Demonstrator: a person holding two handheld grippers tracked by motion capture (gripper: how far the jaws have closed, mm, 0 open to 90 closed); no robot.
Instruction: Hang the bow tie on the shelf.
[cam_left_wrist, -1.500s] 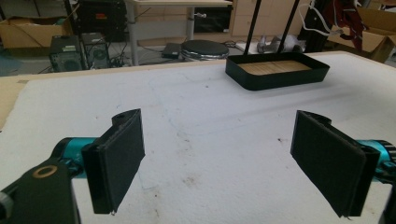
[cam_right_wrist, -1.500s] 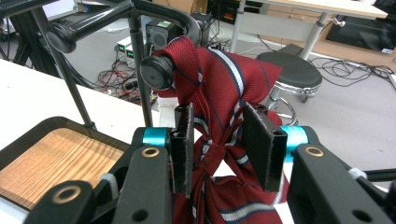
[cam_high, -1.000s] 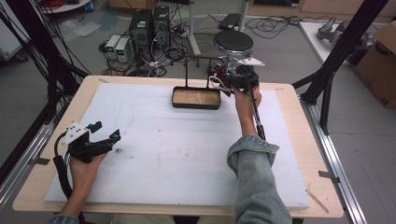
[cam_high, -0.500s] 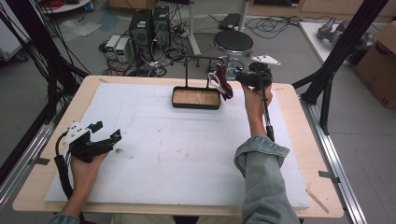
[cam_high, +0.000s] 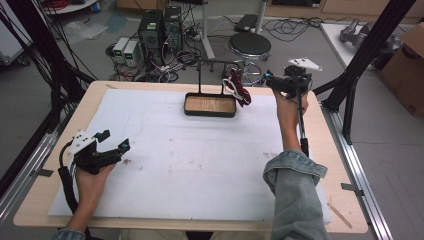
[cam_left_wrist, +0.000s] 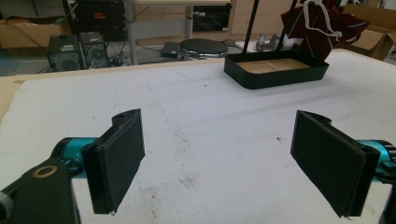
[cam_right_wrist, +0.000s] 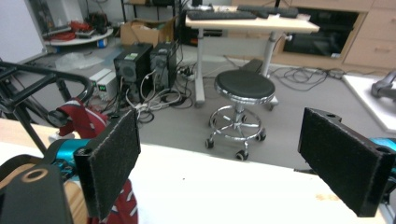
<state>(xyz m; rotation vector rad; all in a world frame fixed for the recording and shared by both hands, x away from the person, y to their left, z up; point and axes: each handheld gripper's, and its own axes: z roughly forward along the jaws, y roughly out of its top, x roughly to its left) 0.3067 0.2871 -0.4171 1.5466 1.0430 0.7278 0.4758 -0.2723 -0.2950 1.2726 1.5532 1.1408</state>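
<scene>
At the table's far edge, the right gripper (cam_high: 272, 80) is held wide open and empty beside a red bag (cam_high: 240, 87); the left gripper (cam_high: 116, 142) is likewise spread, empty.

A dark red drawstring pouch (cam_high: 239, 86) with white cord hangs from the black rack (cam_high: 210, 62) standing over a shallow black tray (cam_high: 210, 105) with a wooden floor, set near the middle of the table's far edge.
</scene>
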